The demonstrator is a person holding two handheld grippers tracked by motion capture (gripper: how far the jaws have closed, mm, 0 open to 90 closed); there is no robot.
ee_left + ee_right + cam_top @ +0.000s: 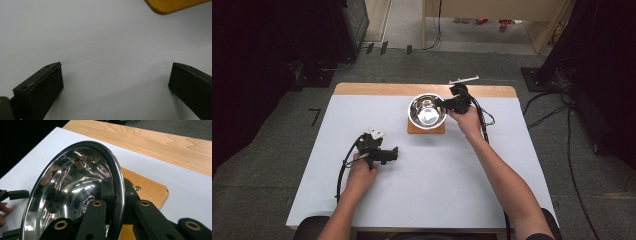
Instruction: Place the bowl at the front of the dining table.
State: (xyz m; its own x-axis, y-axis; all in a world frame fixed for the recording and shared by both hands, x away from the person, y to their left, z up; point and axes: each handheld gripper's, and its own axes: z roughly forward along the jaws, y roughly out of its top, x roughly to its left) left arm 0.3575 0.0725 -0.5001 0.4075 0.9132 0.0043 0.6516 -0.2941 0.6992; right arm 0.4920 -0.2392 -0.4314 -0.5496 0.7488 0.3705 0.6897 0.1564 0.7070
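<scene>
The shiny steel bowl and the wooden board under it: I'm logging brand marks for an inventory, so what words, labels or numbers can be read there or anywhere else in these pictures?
No text can be read.
Shiny steel bowl: a dark stamp on its inner bottom, partly behind the right gripper clamped on its rim, too blurred to read.
Thin wooden board: a small mark near its corner, unreadable.
</scene>
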